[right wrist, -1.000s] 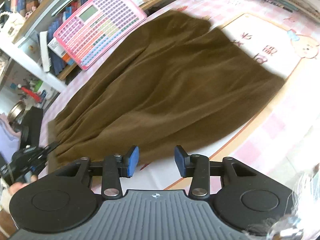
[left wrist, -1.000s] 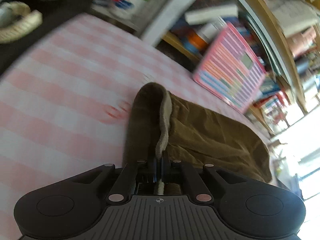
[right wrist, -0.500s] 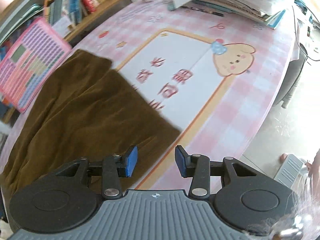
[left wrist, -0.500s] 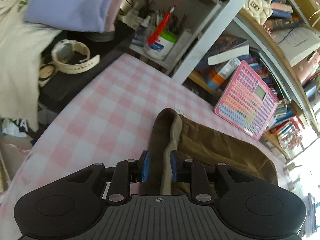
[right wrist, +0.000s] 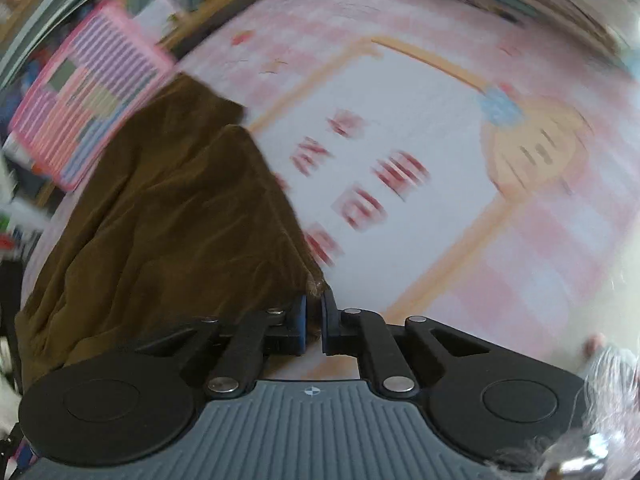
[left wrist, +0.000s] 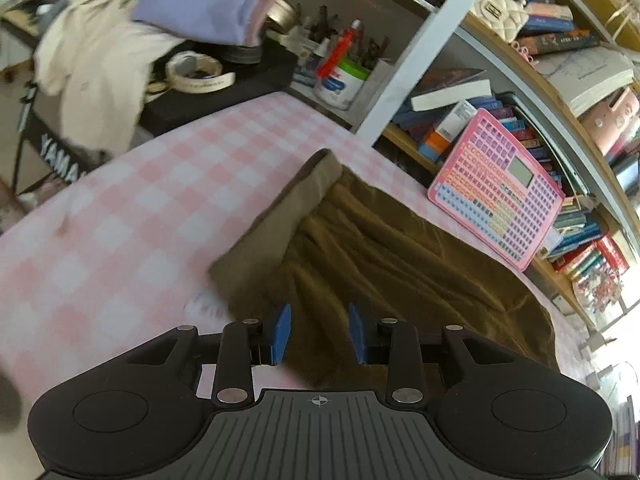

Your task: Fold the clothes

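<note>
Brown skirt (left wrist: 400, 264) lies on my pink-checked tablecloth (left wrist: 132, 216); my left gripper (left wrist: 319, 334) hangs released above it, my right gripper (right wrist: 314, 320) pinches its corner.

left claw (left wrist: 318, 334): fingers apart, holding nothing | brown garment (left wrist: 392, 264): flat on checked tablecloth (left wrist: 132, 216)

A lived-in domestic room is indicated. Crowded bookshelves (left wrist: 560, 60) are stacked with books, a quilted handbag (left wrist: 500, 12) and a pot of pens (left wrist: 340, 84). A pink gingham tablecloth (left wrist: 140, 208) and draped garments (left wrist: 100, 60) are seen.
</note>
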The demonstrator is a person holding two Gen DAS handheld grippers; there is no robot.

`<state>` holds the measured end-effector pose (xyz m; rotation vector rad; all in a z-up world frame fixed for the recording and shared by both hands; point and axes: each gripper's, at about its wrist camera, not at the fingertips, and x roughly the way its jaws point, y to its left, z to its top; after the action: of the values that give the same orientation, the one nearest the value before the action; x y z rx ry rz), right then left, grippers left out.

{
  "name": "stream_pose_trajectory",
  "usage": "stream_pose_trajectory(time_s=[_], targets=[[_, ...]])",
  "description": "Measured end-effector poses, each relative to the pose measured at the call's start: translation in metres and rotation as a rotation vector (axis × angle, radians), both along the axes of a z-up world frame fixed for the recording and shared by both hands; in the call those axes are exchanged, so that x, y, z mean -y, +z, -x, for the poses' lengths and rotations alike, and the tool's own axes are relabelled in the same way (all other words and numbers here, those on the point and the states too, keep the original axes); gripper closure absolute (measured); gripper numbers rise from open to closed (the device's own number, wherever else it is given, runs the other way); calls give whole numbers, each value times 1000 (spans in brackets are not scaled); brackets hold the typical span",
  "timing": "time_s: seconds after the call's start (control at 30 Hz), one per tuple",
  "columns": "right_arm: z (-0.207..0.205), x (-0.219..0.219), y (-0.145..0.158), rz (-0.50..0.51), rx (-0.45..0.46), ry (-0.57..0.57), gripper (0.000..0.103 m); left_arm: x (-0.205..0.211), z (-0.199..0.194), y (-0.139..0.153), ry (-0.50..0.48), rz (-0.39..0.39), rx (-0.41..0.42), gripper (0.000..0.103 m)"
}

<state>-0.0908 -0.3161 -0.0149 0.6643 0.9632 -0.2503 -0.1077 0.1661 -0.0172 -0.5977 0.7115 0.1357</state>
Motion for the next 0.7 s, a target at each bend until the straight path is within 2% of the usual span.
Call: stream_pose_trajectory(time_s=[0.03, 0.13, 0.2, 0.23, 0.3, 0.37, 0.43, 0.47, 0.5, 0.6, 0.7], targets=[[-6, 0, 19, 9, 77, 29, 97, 1, 7, 0, 18, 0, -9, 71], [-3, -1, 102, 9, 375, 123, 97, 2, 20, 3, 62, -8, -25, 71], [16, 1, 139, 10, 496, 166, 97, 2, 26, 5, 84, -11, -31, 71], [27, 3, 144, 35, 512, 174, 97, 2, 28, 6, 94, -13, -30, 71], [49, 8, 129, 95, 464, 172, 97, 3, 31, 7, 112, -16, -27, 71], [54, 18, 81, 112, 278, 148, 97, 4, 34, 3, 125, -2, -35, 71], [55, 31, 30, 82, 86, 115, 97, 6, 36, -1, 135, 18, -46, 71], [57, 36, 15, 61, 44, 97, 97, 6, 36, -3, 137, 28, -56, 71], [59, 39, 2, 46, 12, 82, 97, 7, 35, -5, 139, 35, -67, 71], [62, 36, -2, 90, 39, 100, 96, 9, 33, -10, 143, 78, -82, 65], [62, 30, -3, 138, 47, 130, 94, 9, 29, -16, 164, 145, -87, 64]])
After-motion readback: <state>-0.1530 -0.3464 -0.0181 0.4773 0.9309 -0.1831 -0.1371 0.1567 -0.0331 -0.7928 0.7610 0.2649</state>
